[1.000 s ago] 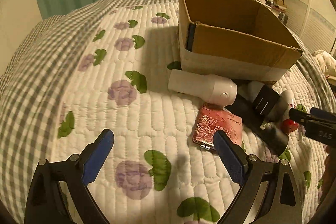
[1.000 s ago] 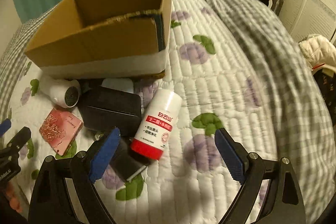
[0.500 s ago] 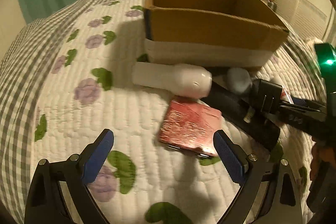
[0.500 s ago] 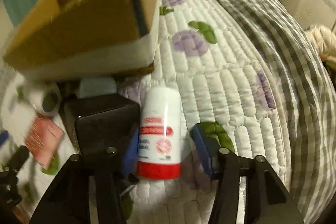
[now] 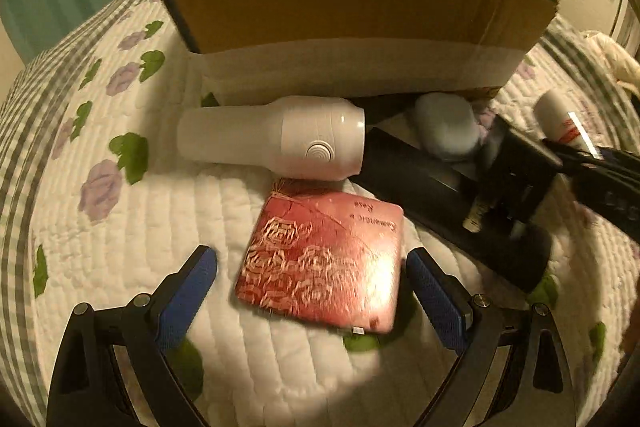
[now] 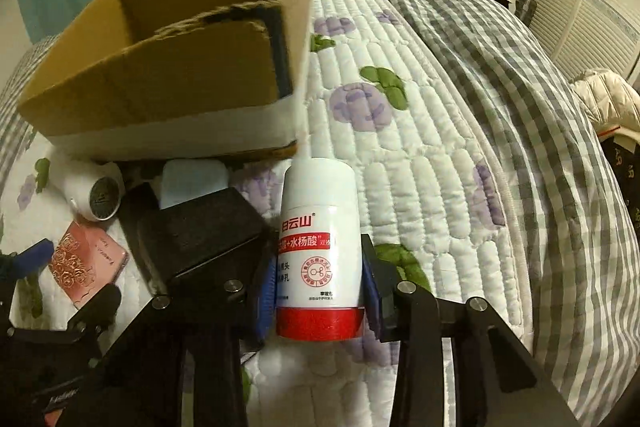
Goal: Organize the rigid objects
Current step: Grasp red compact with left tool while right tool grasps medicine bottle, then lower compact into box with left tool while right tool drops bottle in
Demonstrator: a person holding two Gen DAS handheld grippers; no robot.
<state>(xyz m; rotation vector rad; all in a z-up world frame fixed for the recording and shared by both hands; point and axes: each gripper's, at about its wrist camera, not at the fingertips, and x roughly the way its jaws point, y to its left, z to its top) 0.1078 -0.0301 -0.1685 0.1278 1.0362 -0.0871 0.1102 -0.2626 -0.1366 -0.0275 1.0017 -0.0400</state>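
Right tool [image 6: 320,291] is clamping the white bottle [image 6: 318,251], pads pressing both sides just above the red band. The bottle is lying on the bed quilt [image 6: 420,155], top pointing to 12 o'clock, just beside the box [image 6: 168,95] corner at 11 o'clock. Black case [image 6: 200,235] is touching the tool's 9 o'clock side.

Doing it well: lift straight up first so the bottle is clearing the black case, then carry toward 11 o'clock over the box wall. The grip is sitting low on the bottle, so the top may sag; keep it slow. Release only once inside.

Left tool [image 5: 312,291] is standing wide apart, gripping nothing, with the red tin [image 5: 324,259] lying flat on the quilt between its fingers. Pads are not touching it. White dryer [image 5: 276,139] is at 12 o'clock of the tin, against the box. Advice: go lower before closing, since the tin is thin and flat.

Versus a second ago: the right tool was wide open around the bottle and is now closed on it. The left tool has moved in; the tin was off at 2 o'clock and is now centred between the fingers.
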